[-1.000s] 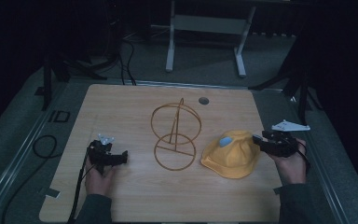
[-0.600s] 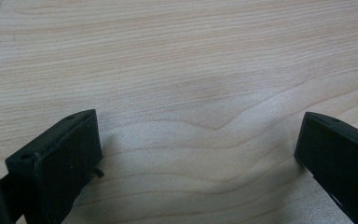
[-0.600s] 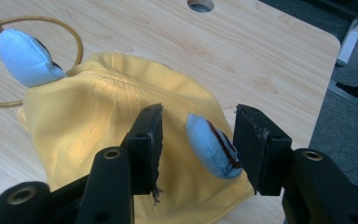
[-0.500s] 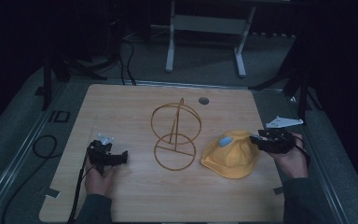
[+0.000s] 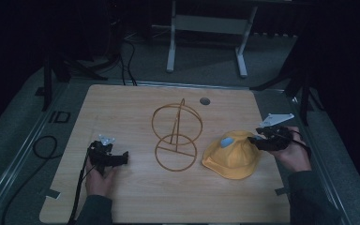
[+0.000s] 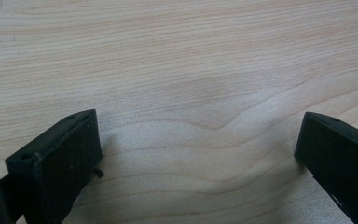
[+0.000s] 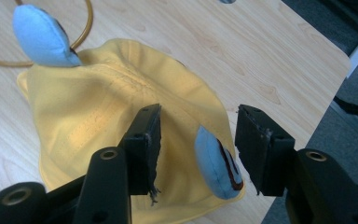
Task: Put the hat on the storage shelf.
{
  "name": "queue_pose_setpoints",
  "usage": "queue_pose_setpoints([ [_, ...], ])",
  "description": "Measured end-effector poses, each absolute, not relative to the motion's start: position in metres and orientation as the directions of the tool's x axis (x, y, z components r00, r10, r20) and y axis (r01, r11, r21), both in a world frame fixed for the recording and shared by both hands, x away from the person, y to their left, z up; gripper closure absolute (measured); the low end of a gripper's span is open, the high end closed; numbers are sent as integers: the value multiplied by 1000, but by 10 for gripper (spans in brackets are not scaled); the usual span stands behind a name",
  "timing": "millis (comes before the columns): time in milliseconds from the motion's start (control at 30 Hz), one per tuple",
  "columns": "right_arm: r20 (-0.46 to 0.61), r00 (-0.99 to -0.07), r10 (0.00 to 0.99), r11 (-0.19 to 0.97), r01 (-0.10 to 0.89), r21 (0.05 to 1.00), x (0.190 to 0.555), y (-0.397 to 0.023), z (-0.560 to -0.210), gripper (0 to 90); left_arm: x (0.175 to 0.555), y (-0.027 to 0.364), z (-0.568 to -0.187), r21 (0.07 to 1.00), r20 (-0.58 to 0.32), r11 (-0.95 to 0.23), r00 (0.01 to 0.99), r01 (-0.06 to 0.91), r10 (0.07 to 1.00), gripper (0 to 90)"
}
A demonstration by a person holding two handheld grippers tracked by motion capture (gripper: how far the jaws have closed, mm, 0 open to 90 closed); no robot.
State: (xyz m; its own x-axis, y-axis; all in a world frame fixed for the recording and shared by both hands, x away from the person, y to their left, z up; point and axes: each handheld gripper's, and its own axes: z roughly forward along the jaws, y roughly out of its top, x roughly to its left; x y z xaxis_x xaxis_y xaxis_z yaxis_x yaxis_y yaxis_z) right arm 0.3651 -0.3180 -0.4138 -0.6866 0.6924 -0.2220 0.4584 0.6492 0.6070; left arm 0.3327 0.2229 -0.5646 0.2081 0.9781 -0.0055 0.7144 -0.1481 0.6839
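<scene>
A yellow hat (image 5: 232, 159) (image 7: 98, 116) with two blue ears lies on the wooden table (image 5: 122, 112), right of centre. One blue ear (image 5: 226, 141) (image 7: 42, 37) sits on its far side. The other blue ear (image 7: 216, 163) lies between the jaws of my right gripper (image 5: 255, 140) (image 7: 198, 112). Those jaws have just opened a little, and the pads do not press on the ear. A gold wire stand (image 5: 176, 136), made of two rings, rises at the table's middle. My left gripper (image 5: 122, 158) (image 6: 199, 119) rests open over bare wood at the front left.
A round grey grommet (image 5: 205, 101) is set in the table's far edge. A white-legged frame (image 5: 206, 28) stands on the floor beyond. A black cable (image 5: 44, 145) loops off the table's left side. The table's right edge runs close beside my right hand.
My right gripper has edged slightly left and up, onto the hat's near rim. The left hand, hat and wire stand have stayed put.
</scene>
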Motion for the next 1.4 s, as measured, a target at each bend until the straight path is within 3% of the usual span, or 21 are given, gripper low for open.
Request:
queue_pose_setpoints([
  [733,-220,-824,522,805,391,446,377,-289,-412,424,333,223,-565,685,-8,-145,206,714,979,4],
  [1400,-225,-883,411,883,324,339,393,-273,-413,382,333,223,-565,686,-6,-147,207,713,978,4],
])
